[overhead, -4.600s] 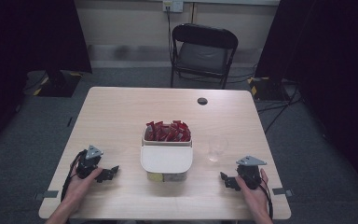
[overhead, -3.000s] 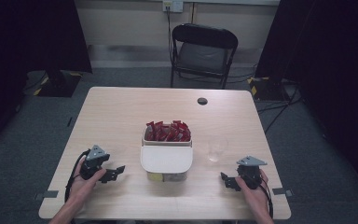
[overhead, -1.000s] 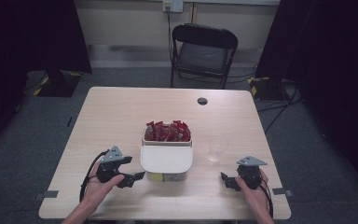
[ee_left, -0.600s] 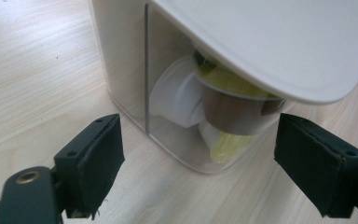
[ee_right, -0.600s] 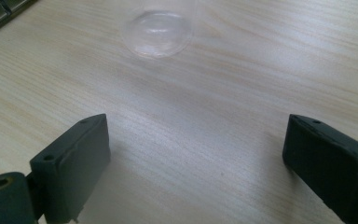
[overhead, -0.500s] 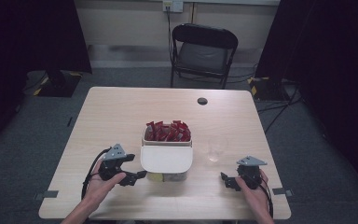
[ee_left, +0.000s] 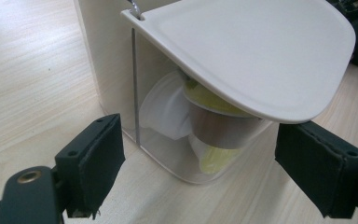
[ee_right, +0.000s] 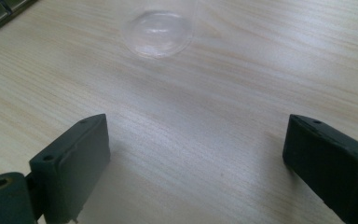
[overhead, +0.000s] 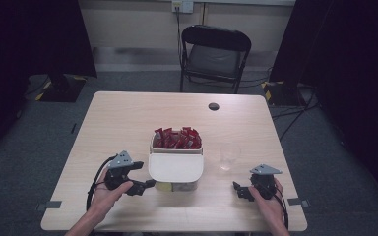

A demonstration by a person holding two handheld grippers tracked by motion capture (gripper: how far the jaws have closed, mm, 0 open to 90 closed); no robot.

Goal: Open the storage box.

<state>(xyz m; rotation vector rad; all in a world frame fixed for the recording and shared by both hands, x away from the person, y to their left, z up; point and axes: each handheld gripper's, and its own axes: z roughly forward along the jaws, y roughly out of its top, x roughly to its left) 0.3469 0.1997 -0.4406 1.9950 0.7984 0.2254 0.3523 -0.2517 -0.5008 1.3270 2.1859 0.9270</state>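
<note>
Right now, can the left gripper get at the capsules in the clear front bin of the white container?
Probably yes: the left gripper is open, facing the clear bin; only the white lid overhangs the capsules.

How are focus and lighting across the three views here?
High view: table evenly lit, surroundings nearly black. Left gripper view: container sharp, lid bright, not blown out. Right gripper view: clear cup soft and faint against the wood.

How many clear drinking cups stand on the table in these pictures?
1. The clear cup stands alone on the table, just right of the white container and ahead of the right gripper. No other is visible, though the container could hide something behind it.
</note>
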